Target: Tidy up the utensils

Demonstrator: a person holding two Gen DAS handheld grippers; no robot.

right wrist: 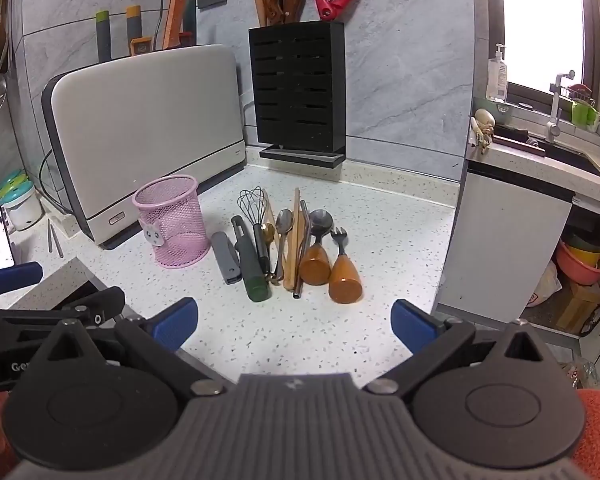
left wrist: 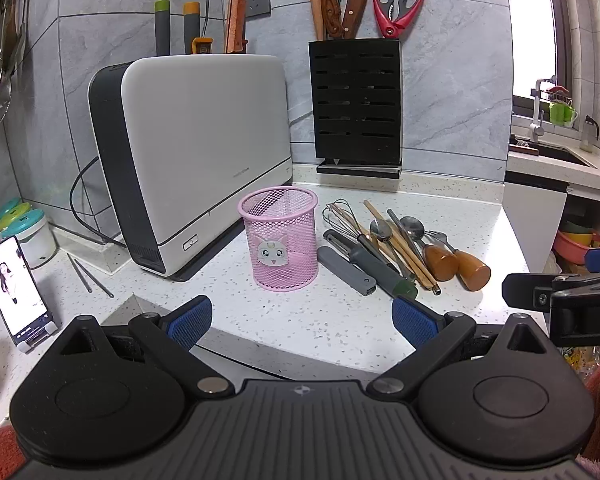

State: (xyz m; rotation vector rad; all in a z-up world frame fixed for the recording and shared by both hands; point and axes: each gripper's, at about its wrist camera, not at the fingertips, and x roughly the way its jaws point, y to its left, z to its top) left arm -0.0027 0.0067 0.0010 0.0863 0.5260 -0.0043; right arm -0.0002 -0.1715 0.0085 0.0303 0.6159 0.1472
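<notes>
Speckled white stone makes up the table [right wrist: 340, 340], and on it, at the back left, stands a big white and black box [left wrist: 196, 152] with a black knife rack [left wrist: 355, 100] to its right against the wall. Near the front of the white box stands the pink mesh cup [left wrist: 281, 240] with a cat face on it, upright and with nothing showing inside. Just to the right of the cup lies the pile of utensils [right wrist: 288, 248], side by side and touching: a grey peeler [right wrist: 225, 258], a dark green handle [right wrist: 253, 272], a whisk [right wrist: 254, 208], spoons, wooden chopsticks [right wrist: 292, 240], a metal straw, and a spoon and a fork with fat brown wooden handles [right wrist: 344, 280] at the right end. They all lie long ways, pointing from near to far, with the handle ends nearest. The right gripper [right wrist: 294, 320] has its jaws wide apart with nothing between them, and the pile sits straight ahead of it, a little farther away and lower, so this one looks best placed to reach in. The left gripper [left wrist: 302, 320] also has its jaws wide and holds nothing; the cup is right in front of it and the pile lies off to its right. I think the next move is to go forward and down onto one handle end, and the jaws would need to close across the thin side of the handle, not along it.
</notes>
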